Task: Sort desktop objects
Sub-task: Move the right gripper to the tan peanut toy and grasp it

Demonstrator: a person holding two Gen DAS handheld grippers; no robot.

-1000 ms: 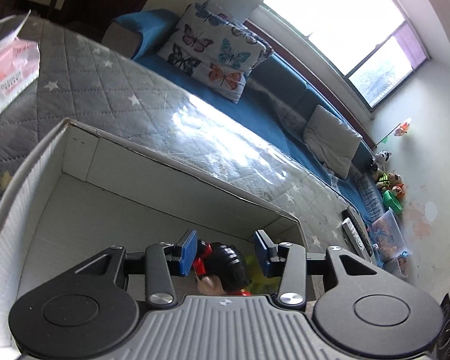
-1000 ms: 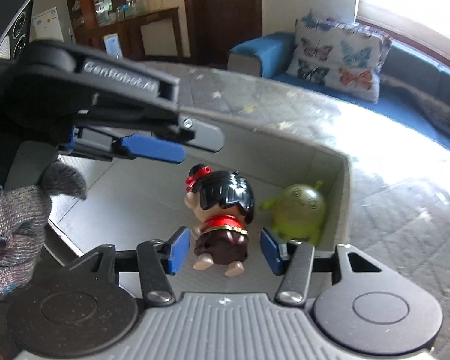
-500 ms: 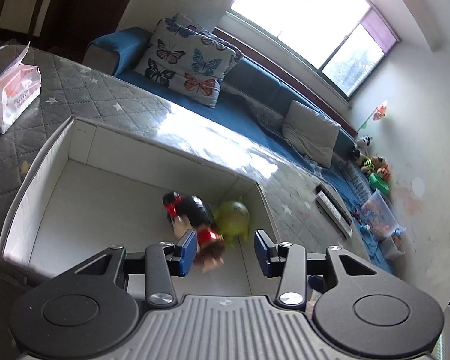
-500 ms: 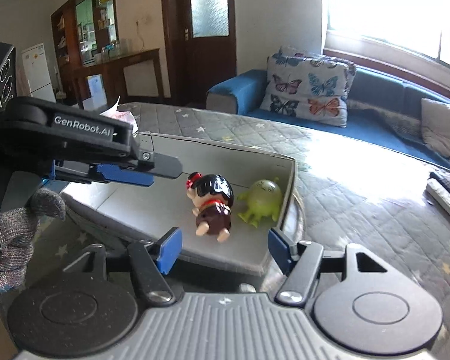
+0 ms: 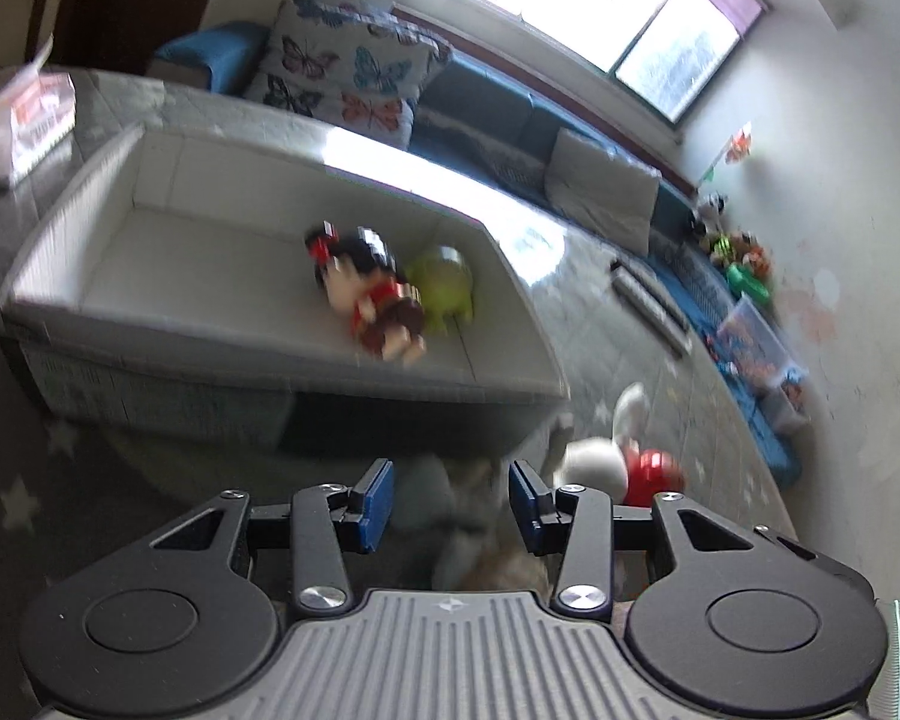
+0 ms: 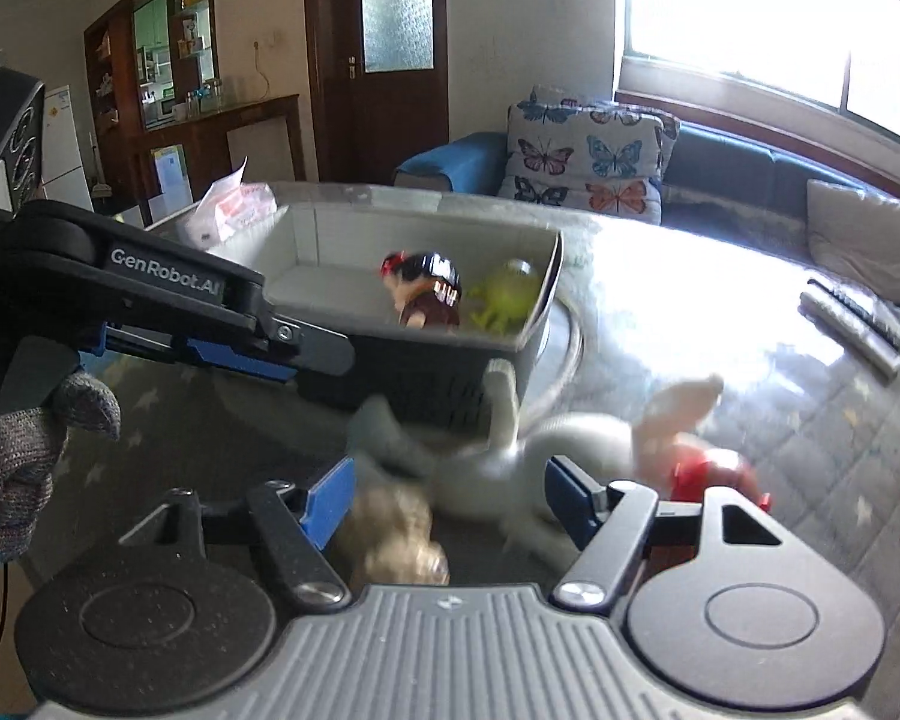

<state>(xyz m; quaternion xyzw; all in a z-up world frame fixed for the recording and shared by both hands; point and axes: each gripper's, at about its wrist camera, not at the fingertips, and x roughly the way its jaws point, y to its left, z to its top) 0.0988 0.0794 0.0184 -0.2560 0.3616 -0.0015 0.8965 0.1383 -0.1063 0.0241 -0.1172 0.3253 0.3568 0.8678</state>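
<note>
A grey-white box (image 5: 270, 324) (image 6: 426, 240) holds a black-haired doll in red (image 5: 378, 294) (image 6: 426, 294) lying beside a green round toy (image 5: 444, 288) (image 6: 507, 297). My left gripper (image 5: 450, 504) (image 6: 306, 357) is open, back from the box's near wall, above blurred pale plush toys (image 5: 462, 510). My right gripper (image 6: 444, 498) has its jaws opening. Between them show blurred toys on the table below, a tan one (image 6: 390, 534) and a white one (image 6: 498, 480), with neither pad pressing on them. A white rabbit with a red part (image 5: 624, 468) (image 6: 678, 420) lies to the right.
A tissue pack (image 5: 24, 120) (image 6: 228, 210) sits left of the box. A remote control (image 5: 648, 306) (image 6: 852, 324) lies at the table's far right. A gloved hand (image 6: 24, 468) carries the left gripper. Behind the table runs a blue sofa with a butterfly cushion (image 6: 588, 162).
Both grippers have drawn back out of the box. The right jaws have widened off the doll, which now lies in the box by the green toy. Plush toys on the table have come into view.
</note>
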